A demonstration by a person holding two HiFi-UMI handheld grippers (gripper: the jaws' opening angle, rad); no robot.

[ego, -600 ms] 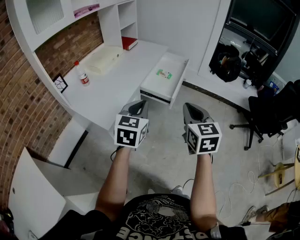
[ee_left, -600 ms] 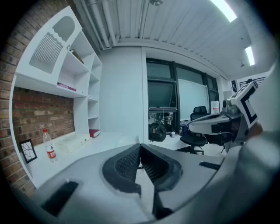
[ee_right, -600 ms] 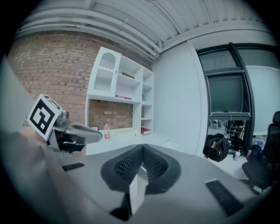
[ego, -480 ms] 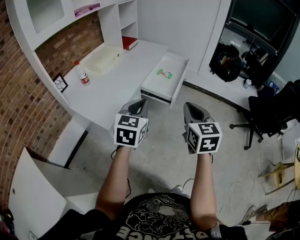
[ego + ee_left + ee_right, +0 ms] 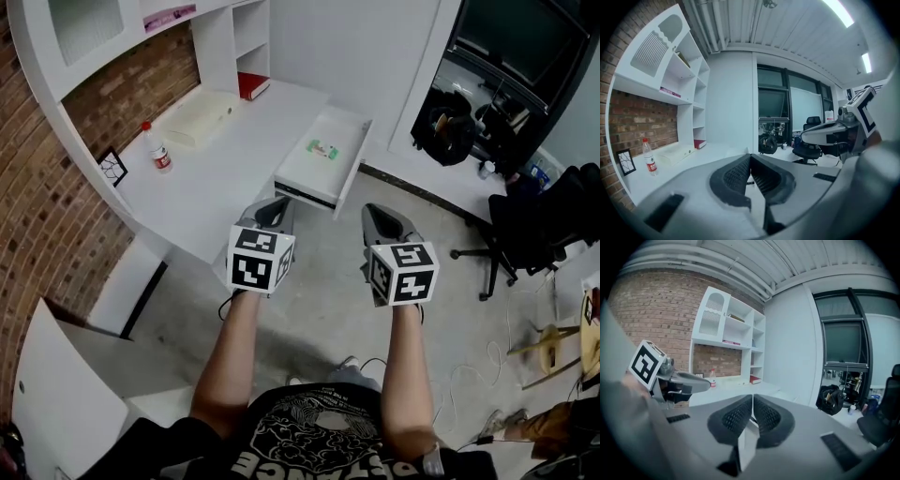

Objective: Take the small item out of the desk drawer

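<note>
- Head view: one small item [image 5: 325,149], green and white, lies flat on the floor of the open drawer [image 5: 302,173], just above the frame's centre. It touches nothing else that I can make out.
- One drawer stands pulled out from the edge of the white counter [image 5: 220,183], so the item is exposed from above. By my reading, lifting it has not yet begun.
- Two grippers hang over the floor, lower in the frame than the drawer. The left gripper [image 5: 273,215] is near the drawer's closest corner, and the right gripper [image 5: 382,221] is beside it to the right. Both are well apart from the item.
- The left gripper view shows its jaws pressed together with nothing between them. The right gripper view shows the same: pads meeting and empty.
- Risk: closed jaws would only shove the item along the drawer floor instead of taking it, so they need to spread before going in.
- Risk: the item looks thin and flat, so the pads may slip off it or scrape the drawer bottom. A low approach could also catch the drawer's rim and push the drawer back in.
- On the counter at upper left are one bottle [image 5: 153,148] with a red cap, one pale tray [image 5: 197,117], one red book [image 5: 251,86] and one small framed picture [image 5: 111,167].
- At right stand one office chair [image 5: 525,225] and one black bag [image 5: 445,127].
</note>
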